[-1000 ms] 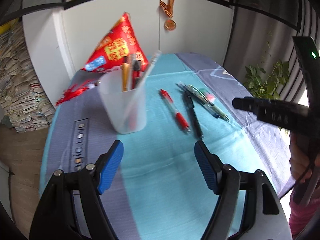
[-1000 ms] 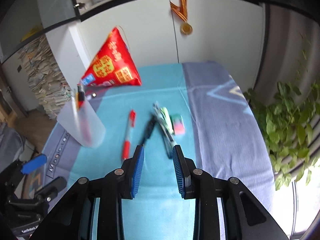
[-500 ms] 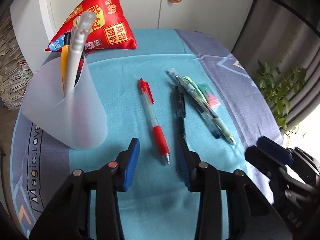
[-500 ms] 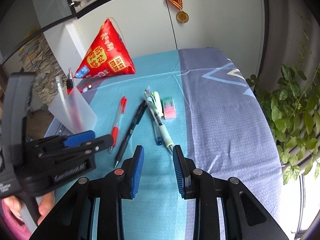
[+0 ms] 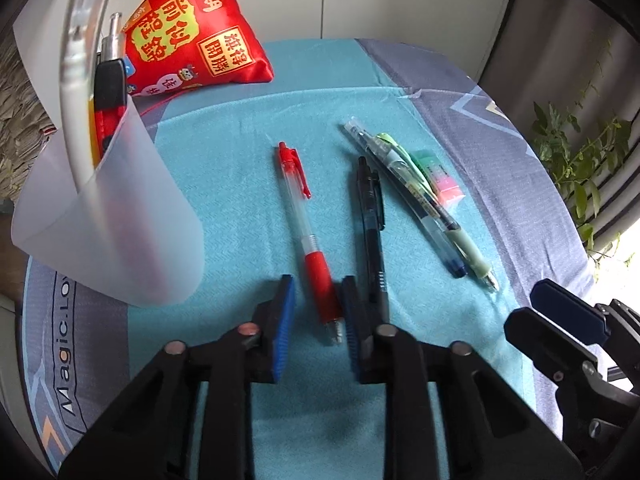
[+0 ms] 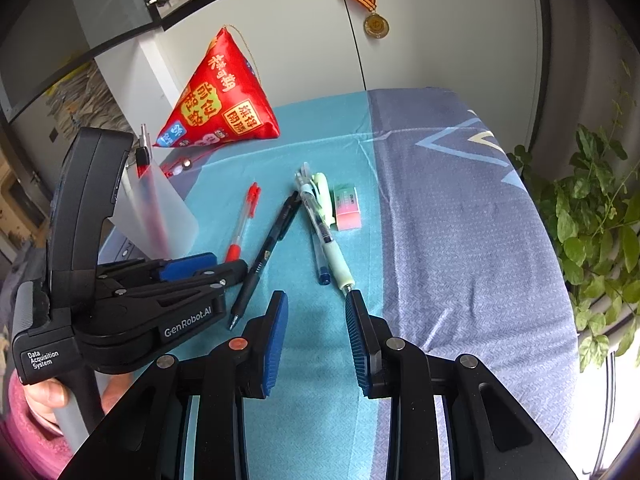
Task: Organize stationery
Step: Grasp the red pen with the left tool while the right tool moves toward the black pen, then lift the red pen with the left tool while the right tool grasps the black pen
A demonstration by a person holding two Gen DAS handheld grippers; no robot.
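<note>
A red pen (image 5: 306, 228) lies on the teal cloth (image 5: 240, 152); its tip end sits between the fingers of my left gripper (image 5: 318, 312), which is open around it and low over the cloth. A black pen (image 5: 372, 224), a clear blue pen (image 5: 416, 208), a pale green pen (image 5: 448, 216) and a pink-green eraser (image 5: 440, 176) lie to the right. A frosted cup (image 5: 116, 216) holding several pens stands at left. My right gripper (image 6: 316, 320) is open and empty, near the green pen's (image 6: 334, 248) tip. The left gripper (image 6: 192, 272) also shows in the right wrist view.
A red triangular pouch (image 5: 196, 36) stands at the back of the table near the white cabinet. A potted plant (image 6: 600, 216) is off the table's right edge. A grey-blue patterned cloth (image 6: 460, 208) covers the table's right side.
My left gripper has moved forward and down over the red pen, and its fingers have narrowed around the pen's tip. My right gripper has opened wider and barely moved.
</note>
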